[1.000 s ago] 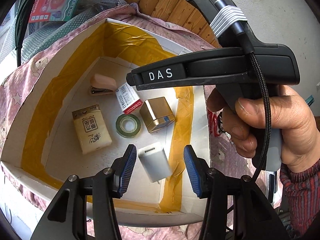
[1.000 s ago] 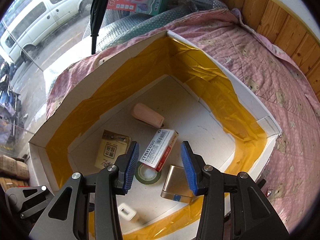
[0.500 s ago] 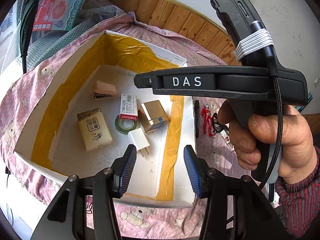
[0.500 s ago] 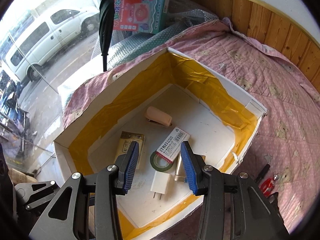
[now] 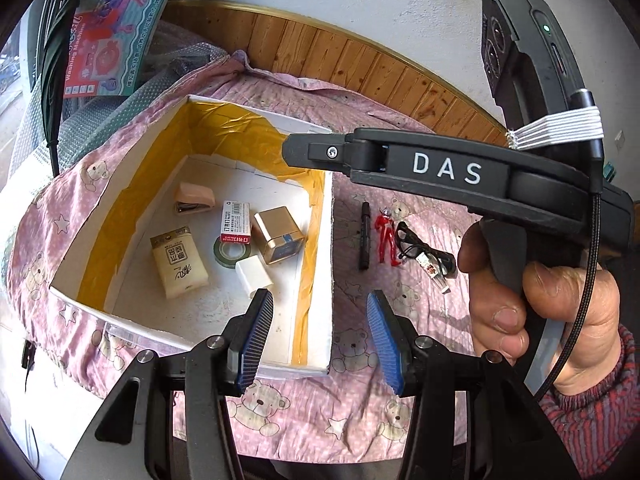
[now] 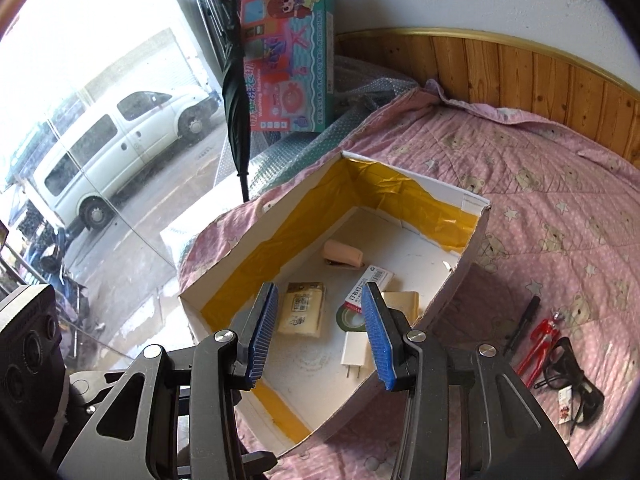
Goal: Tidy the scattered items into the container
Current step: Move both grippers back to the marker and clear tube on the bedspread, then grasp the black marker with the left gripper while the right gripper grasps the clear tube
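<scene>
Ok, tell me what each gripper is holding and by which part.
Nothing. The left gripper and right gripper are both open and empty above the box.

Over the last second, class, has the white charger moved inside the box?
Yes. The white charger dropped from between the left fingers onto the box floor, beside the green tape roll.

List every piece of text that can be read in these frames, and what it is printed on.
"DAS": white letters on the right gripper's black body, seen from the left wrist.
"Washing Machine": toy box leaning behind the bed.
"订书钉": red band on the small white staple box in the cardboard box.
Tissue pack: large Chinese characters, too unclear to read for certain.
Small tag near the black cable: too small to read.
Staple box barcode and fine print: unreadable.
</scene>
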### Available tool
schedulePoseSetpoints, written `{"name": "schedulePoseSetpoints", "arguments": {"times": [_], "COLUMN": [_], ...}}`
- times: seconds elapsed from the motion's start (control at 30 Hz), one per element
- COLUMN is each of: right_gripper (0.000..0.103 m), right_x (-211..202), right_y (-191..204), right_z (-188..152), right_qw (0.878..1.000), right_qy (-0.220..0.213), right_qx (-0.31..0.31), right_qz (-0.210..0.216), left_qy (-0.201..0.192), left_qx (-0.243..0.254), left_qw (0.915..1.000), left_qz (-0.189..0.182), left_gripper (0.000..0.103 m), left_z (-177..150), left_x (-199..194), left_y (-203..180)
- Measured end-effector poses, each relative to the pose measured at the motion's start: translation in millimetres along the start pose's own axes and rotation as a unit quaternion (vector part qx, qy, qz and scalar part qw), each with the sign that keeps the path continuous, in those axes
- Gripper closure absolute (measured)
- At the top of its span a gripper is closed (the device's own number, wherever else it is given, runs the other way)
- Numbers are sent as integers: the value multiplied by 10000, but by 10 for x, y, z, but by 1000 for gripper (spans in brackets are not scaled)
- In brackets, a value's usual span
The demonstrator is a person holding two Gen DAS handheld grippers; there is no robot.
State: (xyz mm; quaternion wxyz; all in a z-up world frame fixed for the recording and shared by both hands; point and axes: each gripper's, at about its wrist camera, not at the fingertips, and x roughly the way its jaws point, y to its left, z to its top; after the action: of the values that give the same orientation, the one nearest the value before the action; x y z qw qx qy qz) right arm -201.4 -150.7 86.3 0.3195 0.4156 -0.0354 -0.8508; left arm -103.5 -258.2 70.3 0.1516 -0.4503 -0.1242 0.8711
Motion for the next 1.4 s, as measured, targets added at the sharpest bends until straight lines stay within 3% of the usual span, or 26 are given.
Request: {"name": "schedulePoseSetpoints", "arguments": {"times": [0.3, 0.67, 1.1, 1.4], "right_gripper": [57, 56, 57, 60], "right_x": [-427, -926, -1145, -1143], "right_y": [-201, -700, -1295, -1837], "right_z": [-496, -1079, -1690, -1895], "right_qw": [9972, 9848, 9716, 9618], "right_qy": [-427, -934, -1023, -951], "right_qx": [597, 1450, 2130, 2487], "right_qz": [155, 224, -88, -640], "left_qy": [67, 131, 367, 614], "left_qx": [219, 577, 1034, 1127], "left_qw": [9997, 9982, 9937, 9917], "left_qz": [-36, -90, -228, -87], "left_gripper": [53, 53, 53, 53], "left_z": [-135, -228, -232, -110], "left_x": [16, 75, 460, 1021], "left_y": [-288, -715, -1281, -1388]}}
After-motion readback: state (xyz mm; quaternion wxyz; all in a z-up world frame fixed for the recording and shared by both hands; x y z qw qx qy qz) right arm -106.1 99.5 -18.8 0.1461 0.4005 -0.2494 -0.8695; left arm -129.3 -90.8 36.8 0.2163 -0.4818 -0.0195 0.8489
